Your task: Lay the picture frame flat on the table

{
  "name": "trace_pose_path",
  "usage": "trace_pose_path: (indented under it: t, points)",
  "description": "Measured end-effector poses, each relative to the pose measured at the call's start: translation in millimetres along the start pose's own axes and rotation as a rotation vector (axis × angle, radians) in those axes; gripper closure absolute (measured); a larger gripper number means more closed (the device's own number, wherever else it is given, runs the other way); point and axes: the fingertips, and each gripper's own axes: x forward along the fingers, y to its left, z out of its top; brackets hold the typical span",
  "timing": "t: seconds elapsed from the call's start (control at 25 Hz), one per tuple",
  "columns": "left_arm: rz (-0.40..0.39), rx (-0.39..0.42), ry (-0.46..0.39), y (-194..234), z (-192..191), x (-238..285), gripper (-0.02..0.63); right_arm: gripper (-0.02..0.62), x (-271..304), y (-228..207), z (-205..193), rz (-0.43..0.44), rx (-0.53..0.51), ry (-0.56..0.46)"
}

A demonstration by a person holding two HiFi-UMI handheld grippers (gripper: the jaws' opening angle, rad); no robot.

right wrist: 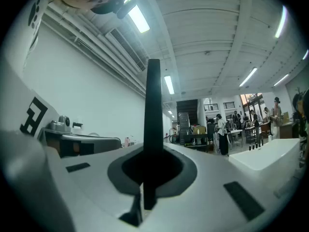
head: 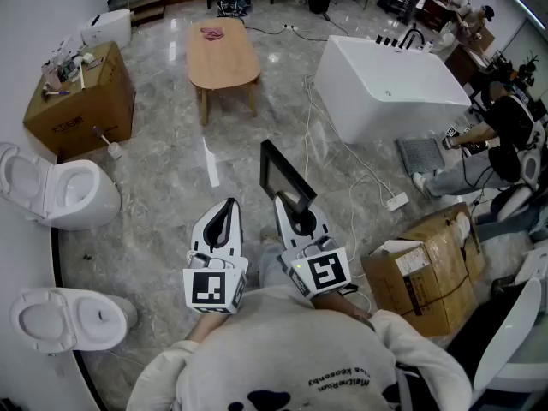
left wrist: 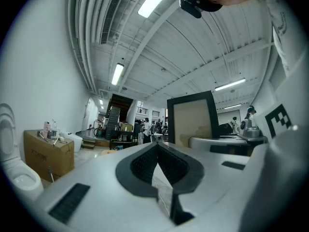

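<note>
Between clamped jaws of right tool [head: 286, 202], upright picture frame [head: 283, 176]; left tool [head: 229, 204] closed, empty.

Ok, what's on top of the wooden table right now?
Only a small pink thing near the far end of the table. The picture frame is not there: the right gripper holds it upright. The floor under the table is covered.

The picture frame [head: 287, 181] has a thin black border around a plain beige panel [left wrist: 193, 121]. It stands upright off the floor at the centre of the head view, lower edge clamped in the right gripper [head: 293, 207], seen edge-on [right wrist: 153, 105] there. The oval wooden worktop [head: 224, 58] sits well apart, toward the upper left
</note>
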Motion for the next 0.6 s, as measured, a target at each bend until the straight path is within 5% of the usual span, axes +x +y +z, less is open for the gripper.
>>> trace_pose_path:
  t: [0.6]
  points:
    - [0.019, 0.07, -0.015, 21.4, 26.1, 187.9, 0.597, 0.577, 139.8, -133.3, 18.1, 0.063, 0.017, -0.065]
